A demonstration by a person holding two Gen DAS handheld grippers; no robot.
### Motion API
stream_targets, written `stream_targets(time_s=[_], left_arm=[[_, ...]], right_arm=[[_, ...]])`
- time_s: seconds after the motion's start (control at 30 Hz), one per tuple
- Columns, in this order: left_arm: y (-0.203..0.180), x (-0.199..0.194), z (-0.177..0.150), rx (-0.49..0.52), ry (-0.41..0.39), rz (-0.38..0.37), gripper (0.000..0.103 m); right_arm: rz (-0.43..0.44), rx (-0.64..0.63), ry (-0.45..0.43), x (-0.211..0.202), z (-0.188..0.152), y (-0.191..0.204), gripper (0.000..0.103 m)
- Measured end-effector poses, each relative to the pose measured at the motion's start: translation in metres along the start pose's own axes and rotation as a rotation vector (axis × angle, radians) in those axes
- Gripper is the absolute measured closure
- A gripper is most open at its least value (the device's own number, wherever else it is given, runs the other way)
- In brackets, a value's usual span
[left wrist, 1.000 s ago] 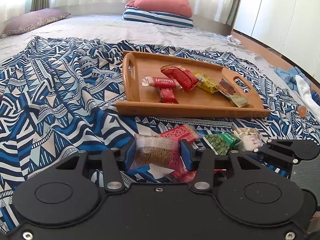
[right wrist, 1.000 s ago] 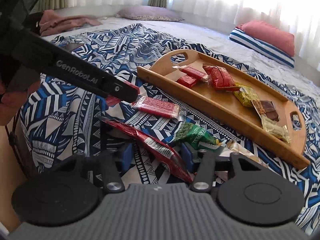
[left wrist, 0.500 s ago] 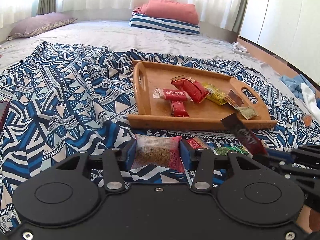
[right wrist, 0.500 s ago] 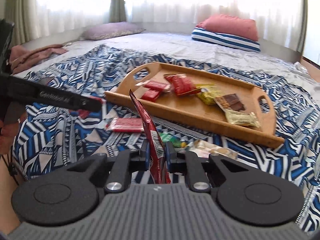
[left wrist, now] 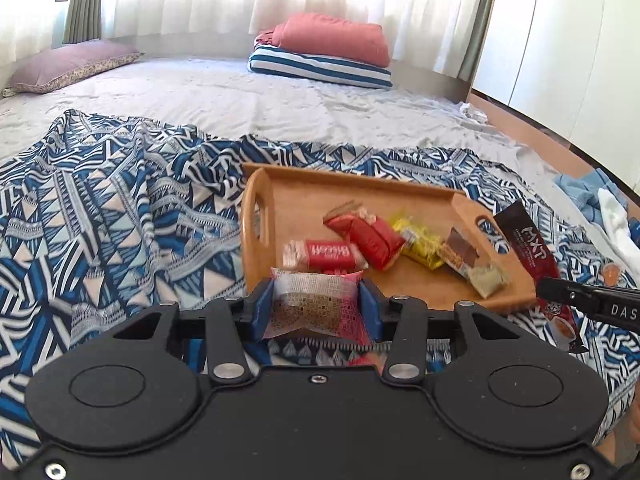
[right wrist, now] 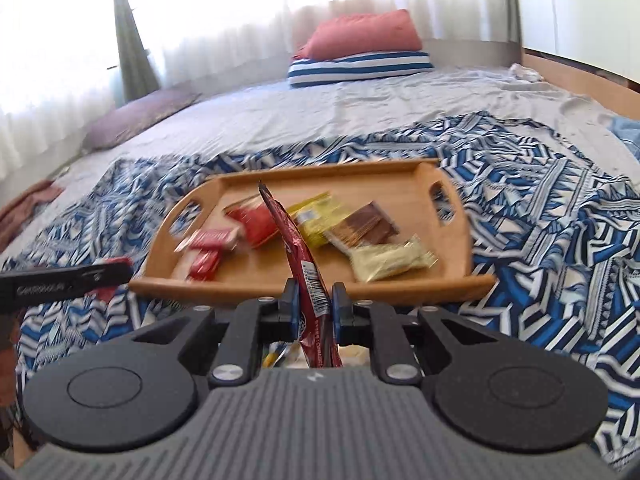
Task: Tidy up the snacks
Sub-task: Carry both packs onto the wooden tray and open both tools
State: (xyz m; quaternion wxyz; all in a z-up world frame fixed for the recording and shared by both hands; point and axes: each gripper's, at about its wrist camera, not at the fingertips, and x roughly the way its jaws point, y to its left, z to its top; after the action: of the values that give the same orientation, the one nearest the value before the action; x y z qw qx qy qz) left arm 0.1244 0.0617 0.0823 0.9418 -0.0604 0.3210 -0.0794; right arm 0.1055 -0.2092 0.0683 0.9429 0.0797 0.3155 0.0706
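The left gripper (left wrist: 316, 308), low at centre frame in its own view, tilts downward toward the bed (left wrist: 240, 100) and clamps a clear-wrapped snack (left wrist: 314, 306) between its blue pads, jaws partly apart around the packet's width. Directly beyond it, mid-frame, sits the wooden tray (left wrist: 424, 284) on the blue patterned blanket (left wrist: 100, 220), holding red, yellow and brown packets. The right gripper (right wrist: 312, 308), also angled down, has its jaws pinched nearly together on a dark red sachet (right wrist: 302, 264) that stands upright on edge, its top rising in front of the tray. In the left view that sachet appears at the right edge.
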Motion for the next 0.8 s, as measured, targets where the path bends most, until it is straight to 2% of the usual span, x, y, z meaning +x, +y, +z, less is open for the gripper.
stream_targets(time_s=[0.23,0.4,0.5,0.8], left_arm=[[-0.003,0.044,0.042,-0.052,0.011,0.012,0.060],[0.001,0.087,0.060,-0.095,0.047,0.058,0.060],[0.005,0.112,0.063,-0.120,0.072,0.080,0.060],[-0.004,0.150,0.058,-0.085,0.114,0.113,0.060]], right_arm=[[-0.043,0.075,0.003,0.034,0.042,-0.032,0.083],[-0.066,0.119,0.021,0.064,0.063,-0.050,0.083],[-0.095,0.124,0.036,0.083,0.070,-0.056,0.083],[-0.160,0.141,0.078,0.132,0.073,-0.067,0.083]])
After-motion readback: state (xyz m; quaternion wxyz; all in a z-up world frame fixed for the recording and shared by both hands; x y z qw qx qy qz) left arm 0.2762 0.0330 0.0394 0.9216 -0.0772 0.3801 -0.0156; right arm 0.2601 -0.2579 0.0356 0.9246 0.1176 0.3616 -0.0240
